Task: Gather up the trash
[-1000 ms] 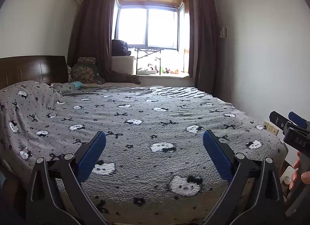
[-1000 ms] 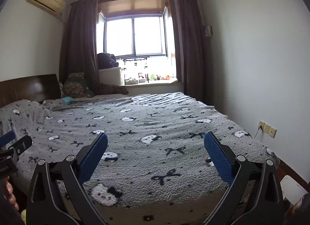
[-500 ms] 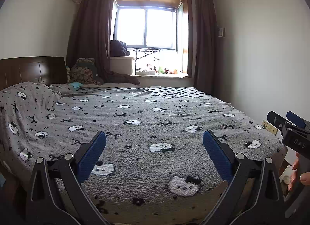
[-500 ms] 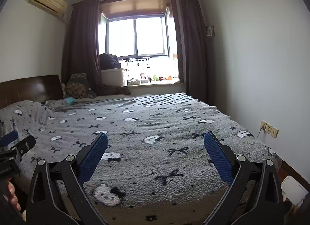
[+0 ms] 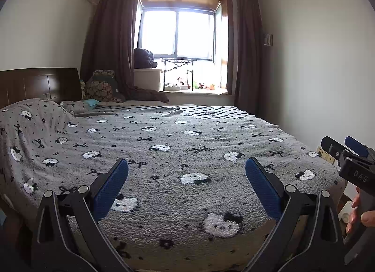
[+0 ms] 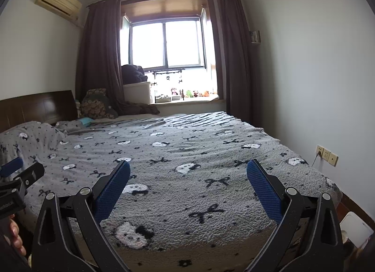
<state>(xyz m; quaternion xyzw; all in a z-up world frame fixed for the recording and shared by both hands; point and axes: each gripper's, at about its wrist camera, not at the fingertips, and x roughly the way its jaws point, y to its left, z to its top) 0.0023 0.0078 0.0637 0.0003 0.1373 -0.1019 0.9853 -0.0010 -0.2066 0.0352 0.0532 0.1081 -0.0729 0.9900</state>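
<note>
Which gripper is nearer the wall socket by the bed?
Right. The right gripper is on the wall socket side of the bed; the left gripper is further from it.

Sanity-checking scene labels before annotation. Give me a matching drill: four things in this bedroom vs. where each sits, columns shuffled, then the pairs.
Things:
1. air conditioner
2. wall sockets
3. small toys
4. headboard

Places:
A. on the windowsill
B. low on the right wall, beside the bed
C. high on the left wall, by the curtain
D. at the left end of the bed, behind the covered pillow

Pairs: 1-C, 2-B, 3-A, 4-D
</note>
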